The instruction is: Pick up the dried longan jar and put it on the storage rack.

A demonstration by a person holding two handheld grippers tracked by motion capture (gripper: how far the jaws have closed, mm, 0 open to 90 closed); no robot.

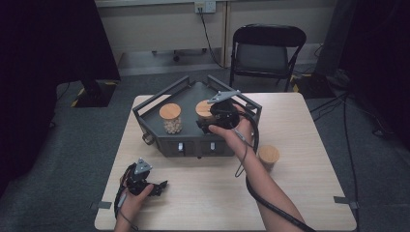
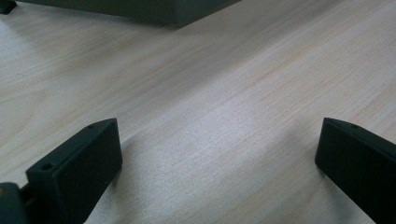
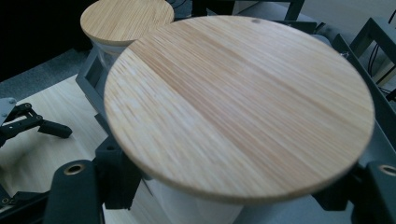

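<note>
Right now your right gripper (image 1: 207, 122) is clamping a wooden-lidded jar (image 3: 238, 107) just under its lid, the jaws pressing on either side of the pale body, and you are holding it at the centre of the high view, over the dark tray (image 1: 145, 108). Whether the jar is resting on the tray floor or hanging just above it, you cannot tell. Your left gripper (image 1: 159, 186) is idling at the lower left, jaws standing wide apart over bare table (image 2: 224, 93) with nothing between them.

Judging by the layout, you are partway through loading: a second jar (image 1: 170, 118), filled with pale round pieces, is standing in the tray just left of yours, while a third jar (image 1: 269, 157) is waiting on the table at the right, outside the tray. Setting this one down and fetching that one appear to be what remains.

Nearby, the tray's raised rails (image 1: 237, 94) are crowding your wrist, and the neighbouring jar is sitting close. A folding chair (image 1: 266, 50) is standing beyond the table.
</note>
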